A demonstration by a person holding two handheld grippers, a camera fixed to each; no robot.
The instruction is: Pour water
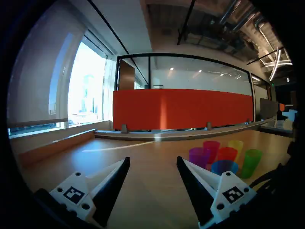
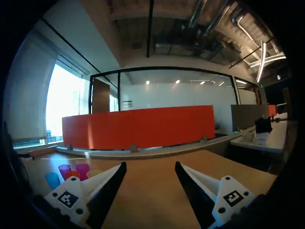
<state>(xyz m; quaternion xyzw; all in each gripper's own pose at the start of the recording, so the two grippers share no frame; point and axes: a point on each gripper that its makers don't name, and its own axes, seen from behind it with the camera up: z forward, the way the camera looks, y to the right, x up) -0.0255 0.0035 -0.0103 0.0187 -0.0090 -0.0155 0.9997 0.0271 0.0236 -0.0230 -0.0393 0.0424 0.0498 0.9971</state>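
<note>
Several coloured plastic cups stand grouped on the wooden table: purple (image 1: 199, 156), pink (image 1: 211, 147), red (image 1: 227, 154), yellow (image 1: 235, 145), blue (image 1: 224, 167) and green (image 1: 251, 161). They sit just right of my left gripper (image 1: 153, 163), which is open with nothing between its fingers. In the right gripper view the same group shows at the lower left: blue cup (image 2: 52, 179), purple cup (image 2: 64, 170), pink cup (image 2: 82, 170). My right gripper (image 2: 150, 168) is open and empty, to the right of the cups.
An orange partition (image 1: 183, 108) runs along the far edge of the table (image 1: 152, 183). Bright windows (image 1: 85, 89) line the left side. Another desk (image 2: 267, 139) stands at the right.
</note>
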